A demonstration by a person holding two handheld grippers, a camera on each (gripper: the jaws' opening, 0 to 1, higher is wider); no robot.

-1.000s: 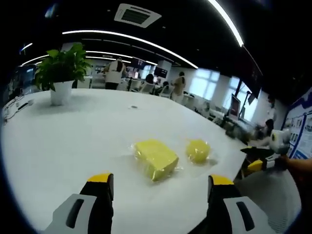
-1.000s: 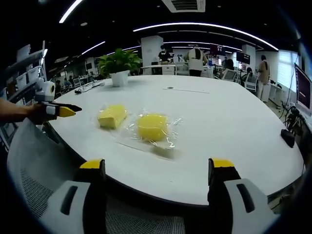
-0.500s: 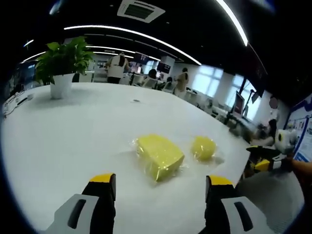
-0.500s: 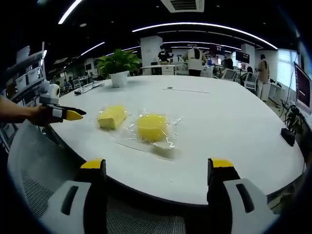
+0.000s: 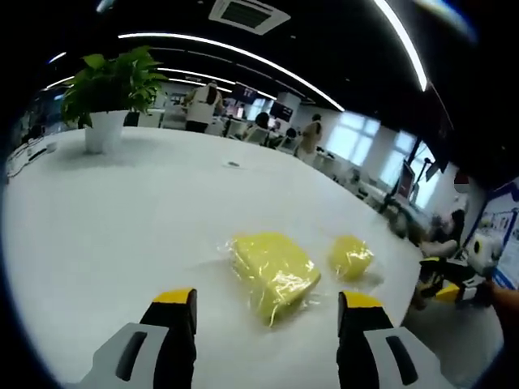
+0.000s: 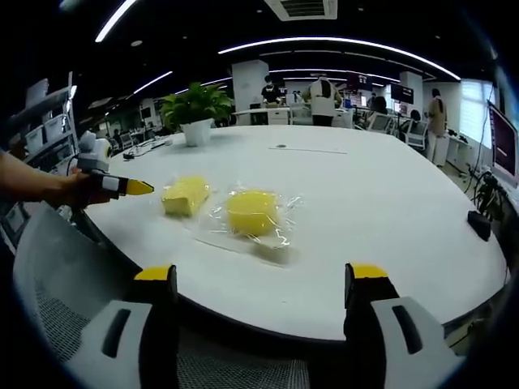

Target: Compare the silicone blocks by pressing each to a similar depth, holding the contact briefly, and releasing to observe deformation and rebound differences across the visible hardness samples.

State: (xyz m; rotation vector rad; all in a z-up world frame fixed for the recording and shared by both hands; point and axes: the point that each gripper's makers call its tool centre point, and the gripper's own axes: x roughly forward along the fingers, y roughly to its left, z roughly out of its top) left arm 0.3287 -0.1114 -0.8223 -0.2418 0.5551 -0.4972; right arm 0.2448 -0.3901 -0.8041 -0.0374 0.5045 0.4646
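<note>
Centre frame on white bench (image 5: 97, 219): two film-wrapped yellow silicone blocks (image 5: 273, 269) (soft, likely slippery); press top faces; both tongs (image 5: 258, 304) released, empty.

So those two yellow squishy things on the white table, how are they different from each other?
The block nearer the plant is boxy with flat faces, while the other block looks rounder, like a puck. The round block lies on a wide crinkled clear wrap that spreads well past it; the boxy block's clear wrap hugs it closely. From the left tongs' view, the boxy block looks larger than the round one, though it lies closer there. Both are yellow and rest untouched on the table.
</note>
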